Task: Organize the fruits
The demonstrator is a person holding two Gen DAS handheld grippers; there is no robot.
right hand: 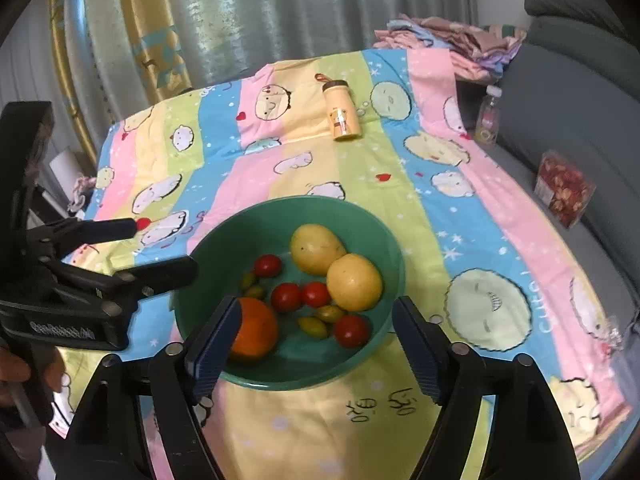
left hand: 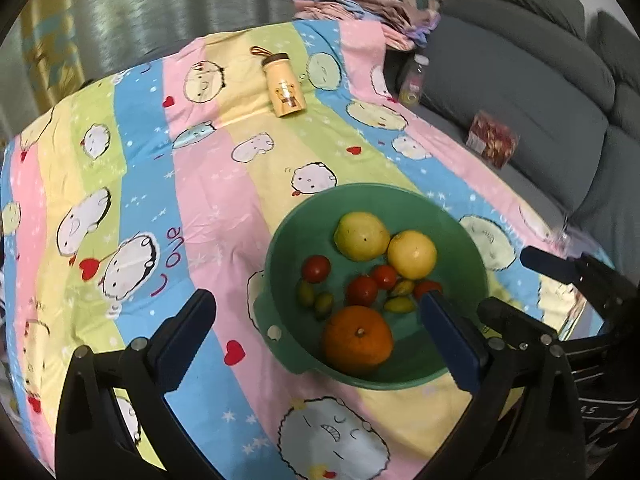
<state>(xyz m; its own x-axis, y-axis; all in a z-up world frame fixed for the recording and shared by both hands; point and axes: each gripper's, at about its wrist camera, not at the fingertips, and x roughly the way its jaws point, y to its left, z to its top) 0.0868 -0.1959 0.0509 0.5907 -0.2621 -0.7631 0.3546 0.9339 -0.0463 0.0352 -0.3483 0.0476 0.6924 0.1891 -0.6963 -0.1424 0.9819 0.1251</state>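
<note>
**Fruit Bowl Waits Between Two Grippers**

On a table draped in a striped pastel cartoon cloth, a green bowl holds an orange, two yellow citrus fruits, several red tomatoes and small green-yellow fruits. Nothing is held by the left gripper, poised above the bowl's near-left rim with jaws spread wide. Opposite it, the right gripper hangs over the near rim, jaws equally wide and empty, one finger in front of the orange. At the far end of the cloth a yellow bear-print bottle lies on its side. Grey curtains close the back of the room; a grey sofa at right carries folded cloths, a clear bottle and a red patterned box.
</note>
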